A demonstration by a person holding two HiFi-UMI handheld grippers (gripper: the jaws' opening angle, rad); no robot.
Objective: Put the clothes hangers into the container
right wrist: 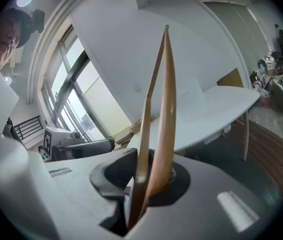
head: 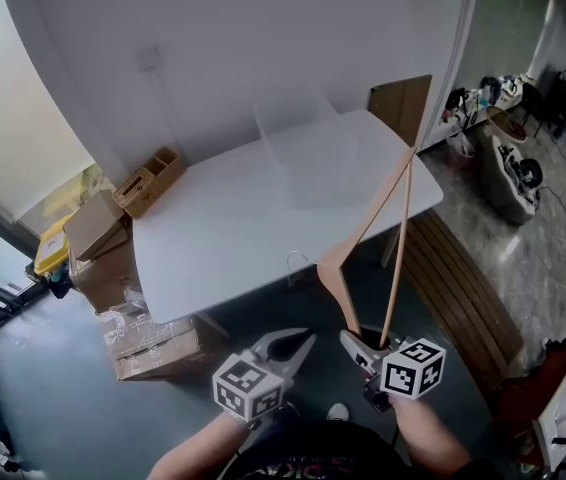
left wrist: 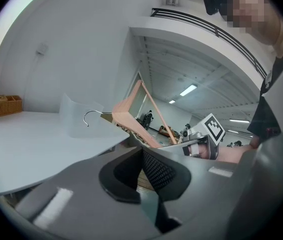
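A wooden clothes hanger with a metal hook stands upright in my right gripper, which is shut on its lower corner. Its bars rise in front of the near edge of the white table. In the right gripper view the hanger runs up from between the jaws of the right gripper. A clear plastic container sits at the table's far right part. My left gripper hovers just left of the right one, open with nothing in it. In the left gripper view the left gripper faces the hanger and the container.
A small wooden crate sits on the table's far left corner. Cardboard boxes are stacked on the floor to the left. A slatted wooden bench lies right of the table, with clutter beyond it.
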